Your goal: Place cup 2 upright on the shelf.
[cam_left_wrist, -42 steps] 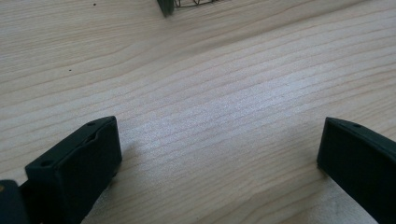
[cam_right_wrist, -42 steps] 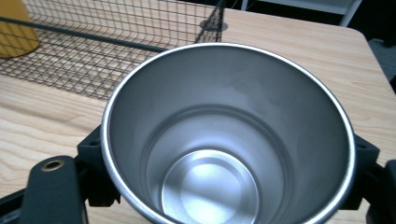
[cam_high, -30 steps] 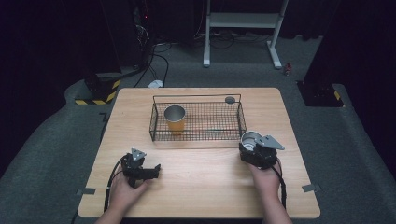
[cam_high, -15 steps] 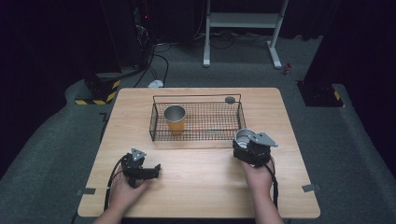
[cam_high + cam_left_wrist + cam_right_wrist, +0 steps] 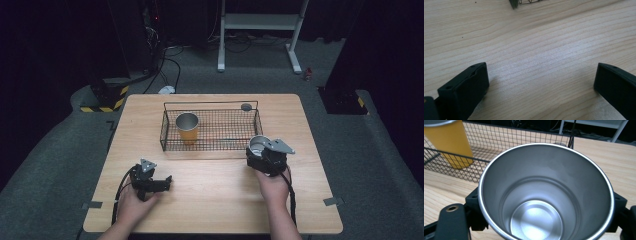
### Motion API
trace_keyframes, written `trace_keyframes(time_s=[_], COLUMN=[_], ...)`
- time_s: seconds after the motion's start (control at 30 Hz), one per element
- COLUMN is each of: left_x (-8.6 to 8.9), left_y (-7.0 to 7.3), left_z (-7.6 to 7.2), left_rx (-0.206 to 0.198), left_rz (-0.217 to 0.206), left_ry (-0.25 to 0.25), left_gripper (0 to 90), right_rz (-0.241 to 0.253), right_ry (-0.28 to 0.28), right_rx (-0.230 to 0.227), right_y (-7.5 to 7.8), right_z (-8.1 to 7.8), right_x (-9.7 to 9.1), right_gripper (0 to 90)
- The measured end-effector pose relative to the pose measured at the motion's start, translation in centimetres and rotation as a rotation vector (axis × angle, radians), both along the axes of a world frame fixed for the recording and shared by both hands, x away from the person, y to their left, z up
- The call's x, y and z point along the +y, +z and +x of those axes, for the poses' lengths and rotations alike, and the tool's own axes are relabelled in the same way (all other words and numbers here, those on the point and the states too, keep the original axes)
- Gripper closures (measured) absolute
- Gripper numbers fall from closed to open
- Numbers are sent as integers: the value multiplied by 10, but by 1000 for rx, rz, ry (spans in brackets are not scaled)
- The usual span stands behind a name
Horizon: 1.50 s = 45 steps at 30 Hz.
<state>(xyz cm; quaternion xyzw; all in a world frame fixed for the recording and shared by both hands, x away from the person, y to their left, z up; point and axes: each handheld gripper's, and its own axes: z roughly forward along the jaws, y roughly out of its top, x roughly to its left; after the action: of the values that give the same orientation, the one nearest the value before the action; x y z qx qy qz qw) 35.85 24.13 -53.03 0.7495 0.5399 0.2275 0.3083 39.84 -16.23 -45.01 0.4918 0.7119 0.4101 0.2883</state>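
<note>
Steel cup (image 5: pixel 546 195): it is held by the right tool (image 5: pixel 265 159), just in front of the near right corner of the wire basket (image 5: pixel 211 145), outside of it.
Right tool: the jaws are pinching the cup from two opposite sides, low on its wall; in the right gripper view they show as black blocks at the left and right of the cup.
Left tool (image 5: pixel 539 85): spread wide, nothing between the jaws, low over the bare counter (image 5: pixel 541 45), in front of the basket's left end.
Handling: I judge the cup to be thin metal, so light and stiff, not fragile. The smooth wall looks slippery, and it seems to widen toward the rim, so the cup may slide in a loose grip. A hold across the body, below the rim, seems the safest.
Direction: the mouth is open toward the camera and up; the long axis runs from bottom to rim, about upright, maybe tilted a little. I cannot tell exactly.
Yellow cup (image 5: pixel 187 127): it stands upright inside the basket, at its left end, mouth up.
Small dark disc (image 5: pixel 246 106): on the counter just behind the basket's far right corner.
</note>
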Motion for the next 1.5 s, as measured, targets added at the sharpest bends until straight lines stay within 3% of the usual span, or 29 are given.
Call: trace_keyframes(time_s=[0.9, 1.5], left_x=[-1, -1], left_y=[0, 0], left_z=[0, 0], left_rx=[1, 0], left_rz=[-2, -1], left_ry=[6, 6], left_gripper=[1, 2], right_rz=[22, 27], right_ry=[17, 19], right_rx=[-67, -73], right_y=[32, 47], right_z=[24, 47], right_x=[13, 26], right_gripper=[185, 185])
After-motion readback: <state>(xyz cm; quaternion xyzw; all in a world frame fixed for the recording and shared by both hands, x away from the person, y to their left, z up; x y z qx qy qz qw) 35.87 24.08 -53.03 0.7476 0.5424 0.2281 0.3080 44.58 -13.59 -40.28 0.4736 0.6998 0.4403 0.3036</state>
